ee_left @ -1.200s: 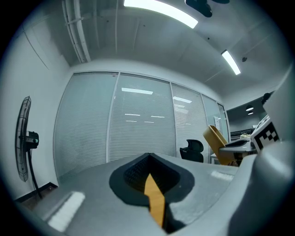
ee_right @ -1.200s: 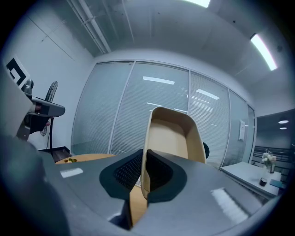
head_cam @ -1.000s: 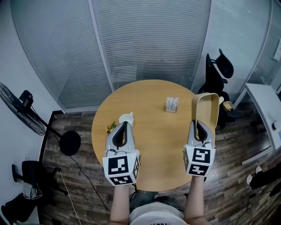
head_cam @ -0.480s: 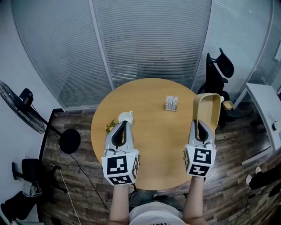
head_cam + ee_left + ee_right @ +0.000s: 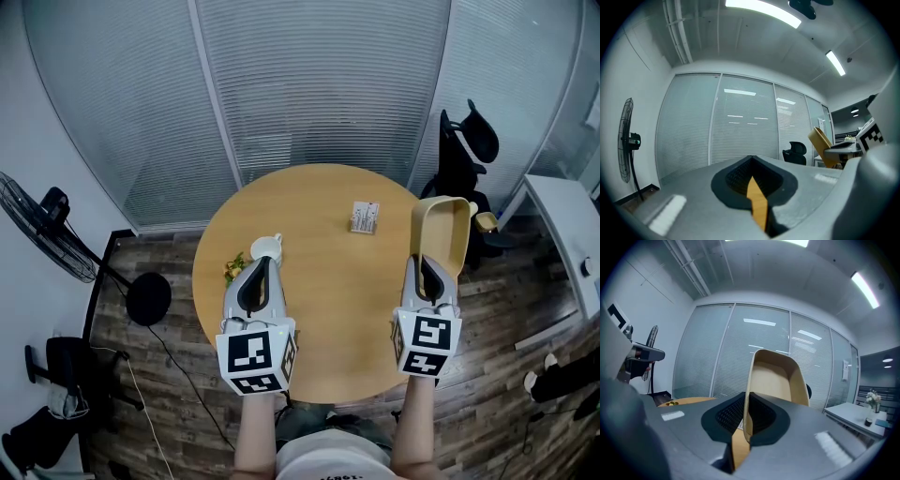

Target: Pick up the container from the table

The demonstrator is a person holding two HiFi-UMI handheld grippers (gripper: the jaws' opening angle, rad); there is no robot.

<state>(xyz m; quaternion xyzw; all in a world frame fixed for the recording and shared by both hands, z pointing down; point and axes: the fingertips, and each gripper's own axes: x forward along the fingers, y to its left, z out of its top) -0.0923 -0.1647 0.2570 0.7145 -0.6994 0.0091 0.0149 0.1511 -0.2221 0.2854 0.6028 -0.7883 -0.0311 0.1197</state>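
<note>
While the task calls for only one tool, the left gripper hangs level over the round table near its eight o'clock edge. Its fingers are clenched on nothing, with only a sliver of wood showing between them. It probably waits there to stay out of the way. Off the table's left side a standing fan sits on the floor.

Just past the left gripper's tip, at about nine o'clock on the table, sits a small white cup. A few yellow-green bits lie beside it; I cannot tell what they are. A small printed card rests at roughly one o'clock, well apart from both tools.

At the table's four o'clock edge the right gripper has its fingers clamped on one thin side wall of the tan container. Gripping the wall edge-on lets narrow fingers carry a wide, light tray. The container stands up from the grip with its open face towards the person, and it looks clear of the wood, so the pick-up seems essentially done. Its far end pokes out past the rim towards a black office chair and a white desk. With the hold on one wall only, the tray could pivot if swung.
</note>
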